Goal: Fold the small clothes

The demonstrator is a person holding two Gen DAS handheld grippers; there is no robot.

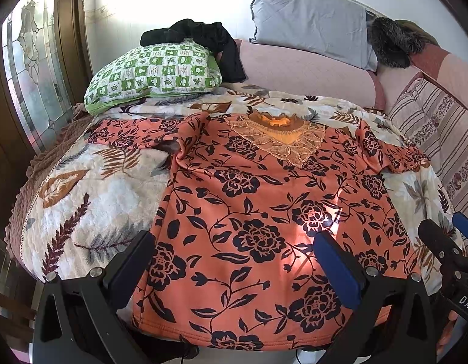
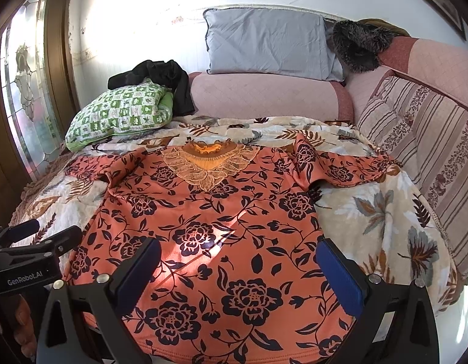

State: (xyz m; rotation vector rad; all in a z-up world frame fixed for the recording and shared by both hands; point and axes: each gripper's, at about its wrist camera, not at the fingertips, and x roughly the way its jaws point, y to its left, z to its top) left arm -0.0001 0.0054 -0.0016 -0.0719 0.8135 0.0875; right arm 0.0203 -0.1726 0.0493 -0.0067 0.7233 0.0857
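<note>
Item: orange floral blouse [image 1: 264, 212], spread flat and face-up on the bed [image 1: 91, 200], hem nearest the tongs, long axis running straight ahead to the lace collar [image 1: 279, 139]. Left tongs [image 1: 234, 261] and right tongs [image 2: 238, 270]: both spread wide, empty, poised over the hem side by side. Left stands nearer the hem's left corner and right nearer the right; sleeves extend sideways, well ahead of both.

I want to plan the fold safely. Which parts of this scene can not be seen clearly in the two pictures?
- Orange floral shirt: its bottom hem, in both views, is partly covered by the open left gripper and open right gripper.
- Green checked pillow: its top is covered by a black garment.
- Dark furry item: too bundled to identify.
- Wall behind: washed out by glare.
</note>
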